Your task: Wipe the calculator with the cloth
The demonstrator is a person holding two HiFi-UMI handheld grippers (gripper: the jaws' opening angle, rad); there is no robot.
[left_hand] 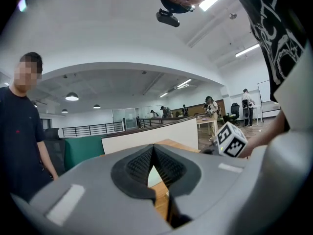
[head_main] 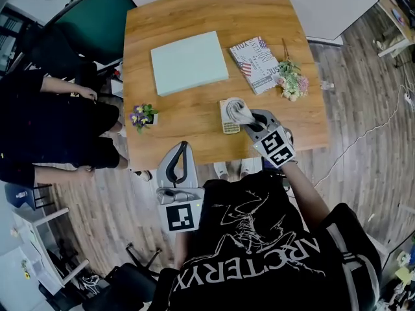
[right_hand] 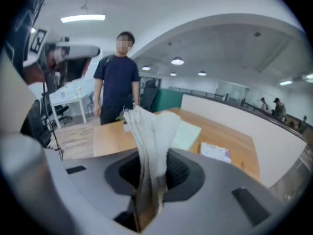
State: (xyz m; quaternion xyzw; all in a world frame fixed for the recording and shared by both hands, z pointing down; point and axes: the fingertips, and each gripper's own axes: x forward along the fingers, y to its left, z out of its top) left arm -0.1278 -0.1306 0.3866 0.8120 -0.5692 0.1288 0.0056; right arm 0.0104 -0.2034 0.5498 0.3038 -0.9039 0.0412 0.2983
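Calculator point(head_main: 227, 124) lay long axis pointing away from person; right gripper point(head_main: 246, 118) pinched cloth point(head_main: 237, 110) over its far end; left gripper point(head_main: 181, 147) pressed together, empty.

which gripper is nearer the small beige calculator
Right. The right gripper, clamping a grey cloth, is beside the beige calculator; the left gripper hangs off the wooden table.

Person wears a black T-shirt point(head_main: 259, 258) with a white skeleton print and white block lettering. Off the T-shirt's left shoulder, left gripper point(head_main: 181, 149): grey shell, black ribbed pads point(left_hand: 138, 168), white cube point(head_main: 181, 217) with black square markers. Off its right shoulder, right gripper point(head_main: 248, 124): identical build
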